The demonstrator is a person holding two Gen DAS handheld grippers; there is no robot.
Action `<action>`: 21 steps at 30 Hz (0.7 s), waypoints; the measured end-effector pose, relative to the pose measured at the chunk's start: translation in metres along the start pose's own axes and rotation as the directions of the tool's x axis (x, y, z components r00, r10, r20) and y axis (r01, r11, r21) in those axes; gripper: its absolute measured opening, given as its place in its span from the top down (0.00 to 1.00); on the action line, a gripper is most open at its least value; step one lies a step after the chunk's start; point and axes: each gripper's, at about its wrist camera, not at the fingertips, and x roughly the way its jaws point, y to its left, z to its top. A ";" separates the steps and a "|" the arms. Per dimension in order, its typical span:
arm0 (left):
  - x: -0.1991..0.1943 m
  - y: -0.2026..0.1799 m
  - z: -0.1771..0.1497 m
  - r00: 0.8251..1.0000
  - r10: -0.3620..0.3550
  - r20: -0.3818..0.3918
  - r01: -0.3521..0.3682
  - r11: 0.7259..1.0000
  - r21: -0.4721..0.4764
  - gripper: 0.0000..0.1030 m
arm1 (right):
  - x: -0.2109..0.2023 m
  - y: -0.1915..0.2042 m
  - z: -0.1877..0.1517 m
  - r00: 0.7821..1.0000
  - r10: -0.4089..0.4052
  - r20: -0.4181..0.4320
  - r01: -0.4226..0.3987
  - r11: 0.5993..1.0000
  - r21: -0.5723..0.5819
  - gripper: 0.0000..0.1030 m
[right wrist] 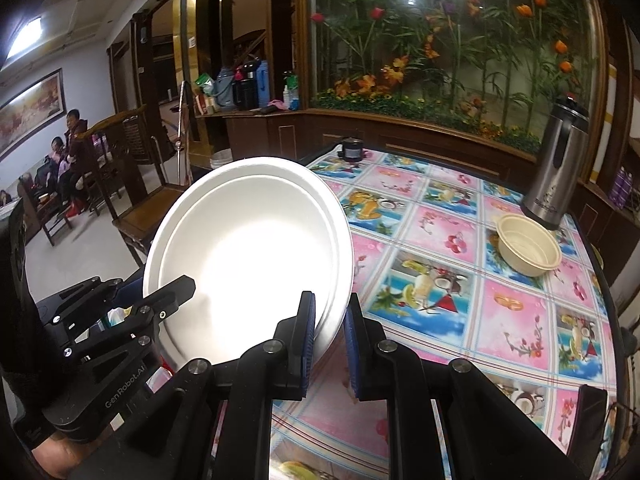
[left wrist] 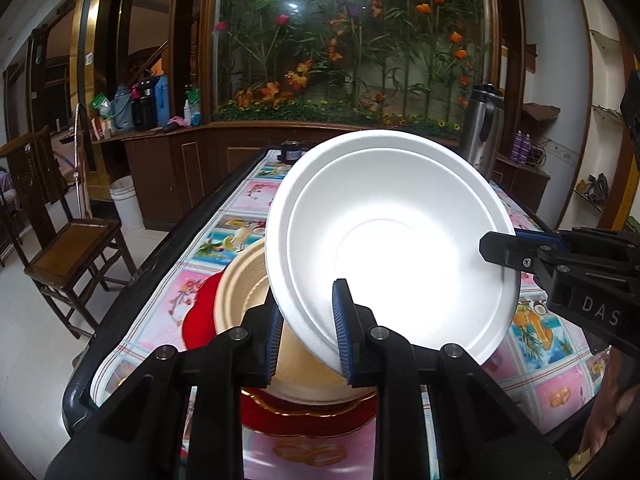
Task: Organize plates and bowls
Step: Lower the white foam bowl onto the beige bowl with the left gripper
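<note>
A white foam bowl (left wrist: 392, 236) (right wrist: 248, 256) hangs tilted above the table, held from two sides. My left gripper (left wrist: 309, 320) is shut on its near rim; from the right wrist it shows at the left (right wrist: 176, 290), clamped on the bowl's left edge. My right gripper (right wrist: 330, 320) is shut on the bowl's right rim, and its fingers (left wrist: 496, 250) bite the far right edge in the left wrist view. Under the white bowl a beige bowl (left wrist: 240, 292) rests on a red plate (left wrist: 200, 316). A second beige bowl (right wrist: 528, 248) stands at the table's far right.
The table (right wrist: 440, 280) has a pink and blue fruit-patterned cloth. A steel thermos jug (right wrist: 556, 172) (left wrist: 480, 128) stands at the far right corner, and a small dark jar (right wrist: 352, 148) at the far end. A wooden chair (left wrist: 68, 240) stands left of the table. Seated people (right wrist: 68, 152) are far left.
</note>
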 end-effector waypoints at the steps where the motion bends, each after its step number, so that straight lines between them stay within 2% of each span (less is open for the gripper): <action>1: 0.000 0.003 -0.001 1.000 0.006 0.000 -0.006 1.000 -0.001 0.79 | 0.003 0.004 0.001 1.000 0.004 -0.004 -0.004 1.000 -0.007 0.86; 8: 0.003 0.025 -0.010 0.999 0.044 -0.021 -0.044 0.999 -0.026 0.79 | 0.018 0.023 0.000 1.000 0.019 -0.020 -0.020 0.998 -0.053 0.86; 21: 0.003 0.030 -0.012 0.998 0.061 -0.032 -0.062 0.997 -0.039 0.79 | 0.033 0.033 0.000 0.997 0.050 -0.054 -0.053 0.997 -0.058 0.86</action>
